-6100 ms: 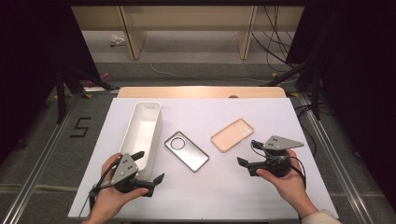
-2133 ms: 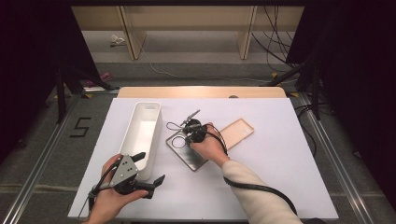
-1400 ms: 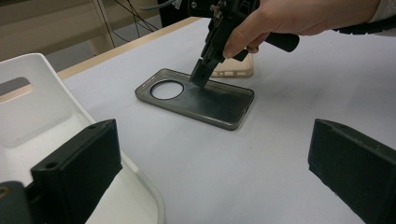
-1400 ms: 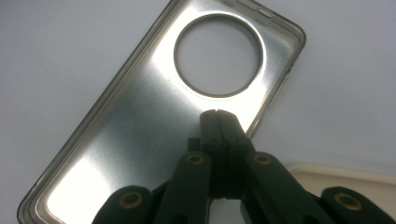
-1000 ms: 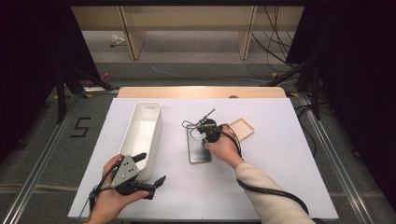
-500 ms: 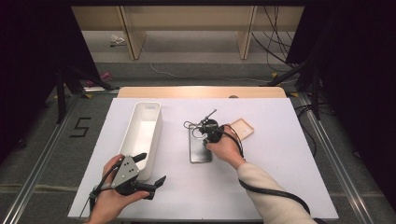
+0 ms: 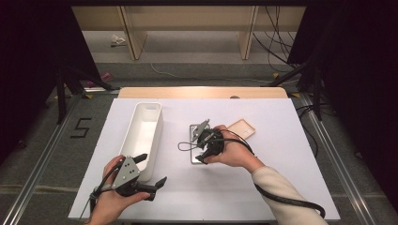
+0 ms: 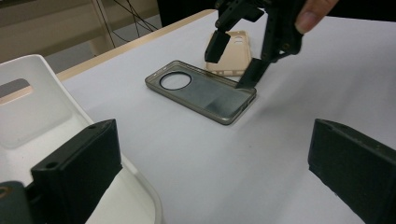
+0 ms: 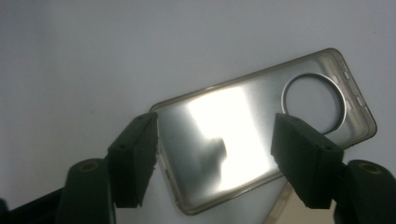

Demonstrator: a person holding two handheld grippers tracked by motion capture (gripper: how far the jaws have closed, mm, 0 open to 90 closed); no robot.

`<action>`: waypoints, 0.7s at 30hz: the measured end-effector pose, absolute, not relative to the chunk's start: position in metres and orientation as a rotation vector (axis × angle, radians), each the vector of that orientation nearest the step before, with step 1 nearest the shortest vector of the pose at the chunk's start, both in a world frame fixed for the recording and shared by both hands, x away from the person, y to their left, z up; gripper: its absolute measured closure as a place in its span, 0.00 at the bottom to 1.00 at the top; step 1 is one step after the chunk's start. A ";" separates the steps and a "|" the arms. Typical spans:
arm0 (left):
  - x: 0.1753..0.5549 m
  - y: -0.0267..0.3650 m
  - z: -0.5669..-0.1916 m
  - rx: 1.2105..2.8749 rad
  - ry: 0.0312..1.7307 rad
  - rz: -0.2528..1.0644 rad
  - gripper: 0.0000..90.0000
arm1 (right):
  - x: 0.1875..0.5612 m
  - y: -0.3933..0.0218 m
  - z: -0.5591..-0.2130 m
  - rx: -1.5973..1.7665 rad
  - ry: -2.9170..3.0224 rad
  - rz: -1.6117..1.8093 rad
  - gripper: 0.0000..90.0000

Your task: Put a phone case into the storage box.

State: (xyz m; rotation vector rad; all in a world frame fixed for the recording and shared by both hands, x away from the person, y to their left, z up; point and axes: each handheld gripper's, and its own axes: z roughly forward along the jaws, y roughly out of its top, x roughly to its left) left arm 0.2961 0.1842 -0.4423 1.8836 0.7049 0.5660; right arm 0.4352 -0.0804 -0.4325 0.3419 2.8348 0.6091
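White bench (image 7: 281, 187), dark room. Left: white bin (image 7: 143, 136); left hand-held gripper (image 7: 152, 180) idle, jaws wide, empty. Centre: smoky phone case (image 8: 203, 91) flat; right hand-held gripper (image 7: 201, 145) over it, jaws just opened, released. Right: tan case (image 7: 241, 127). Risk: jaw tip snagging case edge, dragging it.

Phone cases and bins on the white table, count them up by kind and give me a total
Phone cases: 2, a smoky clear phone case and a tan phone case
White bins: 1, the white bin
Total: 3
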 end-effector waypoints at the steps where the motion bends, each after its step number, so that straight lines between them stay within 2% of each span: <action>1: 0.296 0.184 -0.442 1.884 0.704 0.565 0.02 | 0.435 -0.080 -0.432 0.342 2.835 0.609 0.31; 8: 0.296 0.184 -0.442 1.882 0.706 0.565 0.02 | 0.425 -0.077 -0.439 0.214 2.900 0.473 0.23; 15: 0.295 0.184 -0.442 1.881 0.704 0.566 0.02 | 0.419 -0.068 -0.444 0.125 2.917 0.383 0.24; 21: 0.295 0.184 -0.442 1.880 0.704 0.563 0.02 | 0.418 -0.062 -0.448 0.074 2.899 0.304 0.30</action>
